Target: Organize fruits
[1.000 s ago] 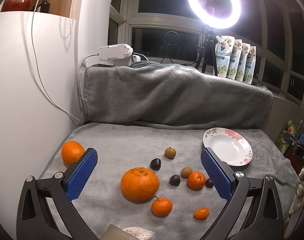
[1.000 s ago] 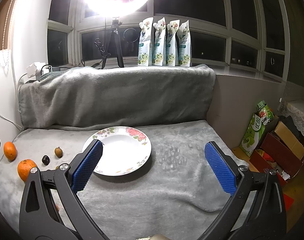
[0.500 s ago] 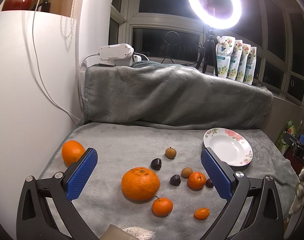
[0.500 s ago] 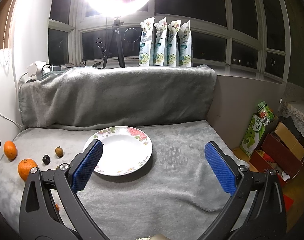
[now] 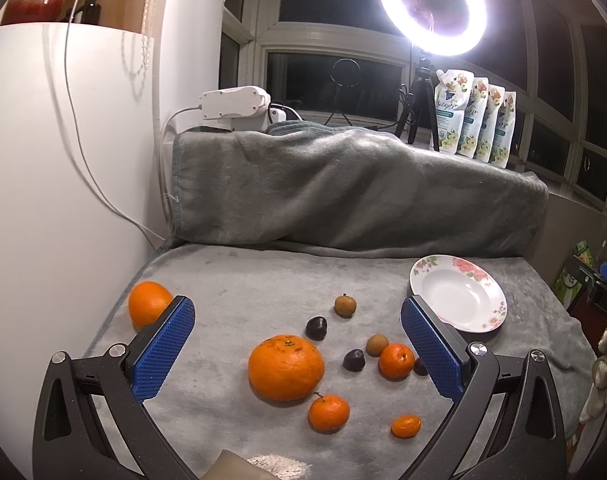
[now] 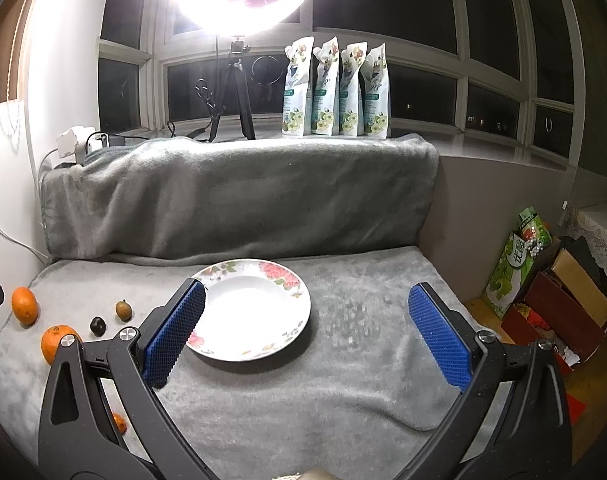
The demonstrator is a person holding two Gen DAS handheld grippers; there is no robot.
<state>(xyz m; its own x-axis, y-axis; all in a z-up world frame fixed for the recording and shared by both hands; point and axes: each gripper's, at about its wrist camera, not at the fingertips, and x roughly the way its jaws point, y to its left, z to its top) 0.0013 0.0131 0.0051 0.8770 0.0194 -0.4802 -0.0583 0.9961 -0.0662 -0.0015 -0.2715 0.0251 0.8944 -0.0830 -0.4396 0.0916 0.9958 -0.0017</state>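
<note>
1. Since the earlier frames almost nothing has moved: both views shift only slightly, and every fruit and the plate keep their places.
2. Fruits lie scattered on the grey blanket [image 5: 239, 280], none on the plate. The large orange [image 5: 286, 367] sits near the centre of the left wrist view.
3. A second orange [image 5: 149, 309] lies apart at the left edge of the blanket, just behind the left pad.
4. Three small mandarins sit right of the large orange: one [image 5: 396, 360] beside the right pad, one [image 5: 329, 412] touching or just beside the large orange's front, and the smallest [image 5: 406, 426] nearest the camera.
5. Two brown longans [image 5: 345, 305] [image 5: 377, 345] and two dark chestnuts [image 5: 316, 328] [image 5: 353, 360] lie between these. Another dark fruit [image 5: 420, 367] is partly hidden by the right pad.
6. The flowered plate [image 6: 263, 354] stands empty on the blanket, well to the right of the fruit group.
7. Left gripper [image 5: 297, 356]: jaws spread wide, holding nothing, above the fruit group.
8. Right gripper [image 6: 307, 340]: jaws spread wide, holding nothing, with the plate's near edge between the pads.
9. Behind the blanket-draped ledge stand a ring light [image 5: 431, 6] on a tripod and four refill pouches [image 6: 335, 88] on the windowsill.
</note>
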